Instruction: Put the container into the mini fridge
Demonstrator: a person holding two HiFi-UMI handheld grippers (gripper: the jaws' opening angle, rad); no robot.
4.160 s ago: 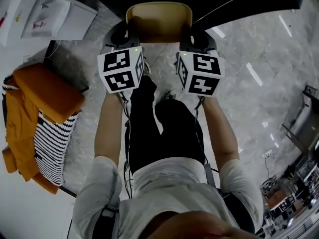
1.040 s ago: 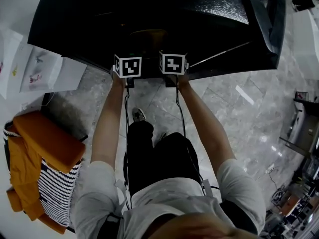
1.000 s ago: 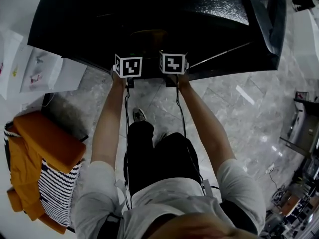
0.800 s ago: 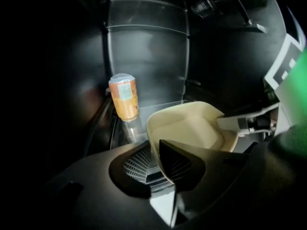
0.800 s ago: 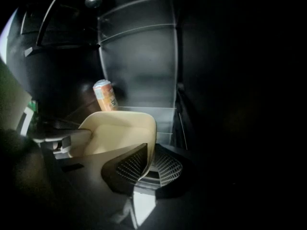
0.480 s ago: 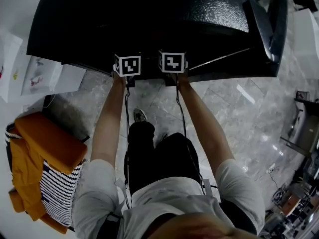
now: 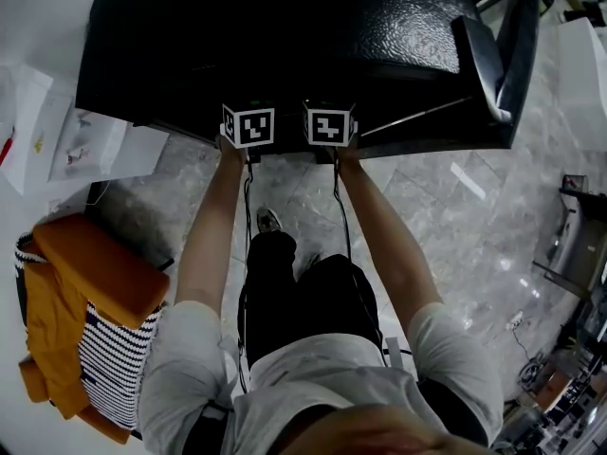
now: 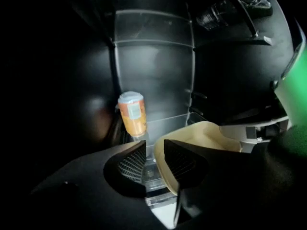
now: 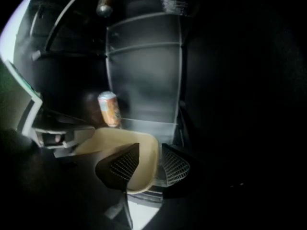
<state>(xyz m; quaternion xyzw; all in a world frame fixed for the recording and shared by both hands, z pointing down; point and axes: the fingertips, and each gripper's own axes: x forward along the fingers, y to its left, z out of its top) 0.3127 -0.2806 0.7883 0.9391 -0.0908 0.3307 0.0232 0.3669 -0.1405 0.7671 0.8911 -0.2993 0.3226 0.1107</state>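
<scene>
Container [image 8: 211,133], a smooth cream tub with rounded corners, sits on the clear shelf inside the mini fridge [image 7: 285,27]. The left gripper [image 8: 154,145] and right gripper [image 9: 150,147], their ribbed jaws just opening, loosely straddle its rims. Only the gripper views show it, while the head view shows the fridge's pebbled black top.

Right gripper [image 9: 150,152] jaws just opened, straddling beige container [image 9: 120,139] rim; orange can [image 9: 110,109] behind.
</scene>
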